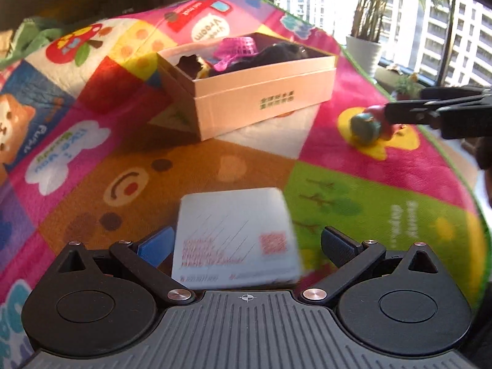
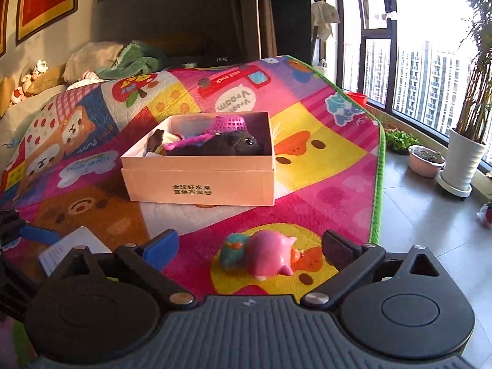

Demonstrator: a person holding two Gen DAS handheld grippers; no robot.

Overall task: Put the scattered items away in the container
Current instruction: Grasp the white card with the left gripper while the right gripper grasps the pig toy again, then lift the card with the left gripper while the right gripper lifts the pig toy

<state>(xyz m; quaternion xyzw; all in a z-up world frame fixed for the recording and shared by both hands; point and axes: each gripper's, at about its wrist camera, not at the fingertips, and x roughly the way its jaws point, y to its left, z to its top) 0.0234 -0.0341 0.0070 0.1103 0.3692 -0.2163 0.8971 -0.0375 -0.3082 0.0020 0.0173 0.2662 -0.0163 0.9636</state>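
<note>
Both tools spread wide: right tool (image 2: 250, 244) straddles the pink pig toy (image 2: 270, 258) on the play mat (image 2: 323, 203), left tool (image 1: 246, 246) the white booklet (image 1: 235, 236); centre each before closing, then carry to the box (image 2: 200, 184)

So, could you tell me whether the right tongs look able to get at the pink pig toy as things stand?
Probably yes: the right tongs stand open with the pink pig toy lying on the mat between the fingers, nothing blocking it.
</note>
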